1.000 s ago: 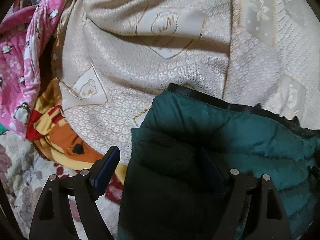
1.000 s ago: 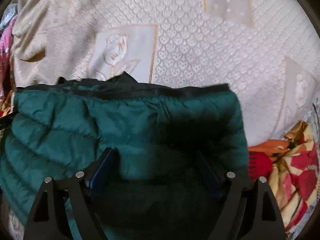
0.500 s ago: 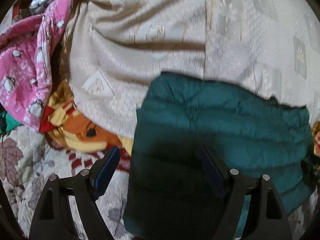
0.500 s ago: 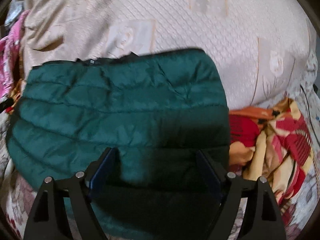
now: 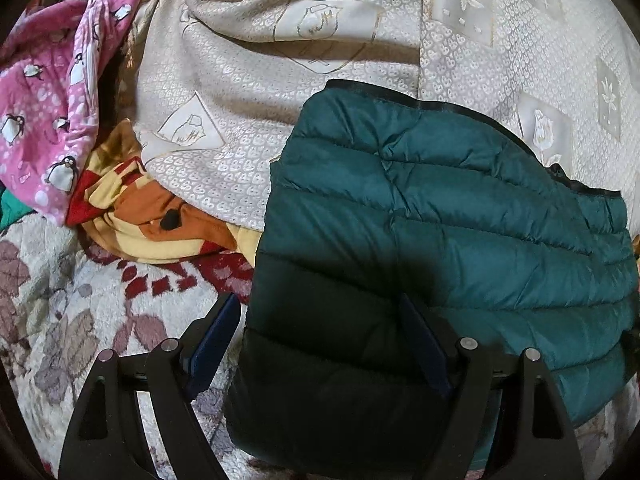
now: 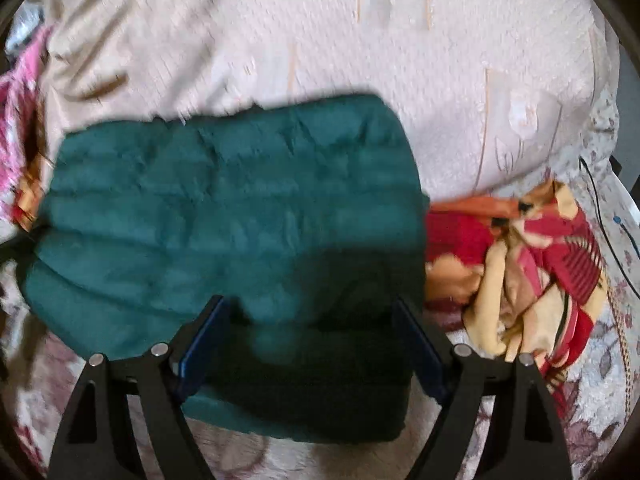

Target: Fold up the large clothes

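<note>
jacket: folded green quilted jacket lies on a floral bedcover, its far edge lapping onto a cream blanket.
long axis: runs left to right in both wrist views; quilting seams lie along that axis. In the left view the black-trimmed edge faces away from the camera and slopes down to the right.
edges: in the left view the jacket's left edge passes between the two fingers. In the right view its right edge lies just beyond the right finger, and its near edge falls between the fingers.
left gripper: jaws wide, nothing pinched; its right finger is over the jacket, its left finger over the bedcover. Whether either touches, the picture does not tell.
right gripper: jaws wide, over the jacket's near right corner, gripping nothing.
room, left side: a red-and-yellow cloth and a pink penguin garment crowd the far left; bare bedcover lies near the left gripper.
room, right side: a second red-and-yellow heap sits just beside the jacket's right edge; bedcover shows in front.
room, far side: the cream blanket rises in folds behind the jacket.
change: a second ago both cameras sat closer, the jacket filling the lower frame; more of it shows now. Jaws are as wide as before.
</note>
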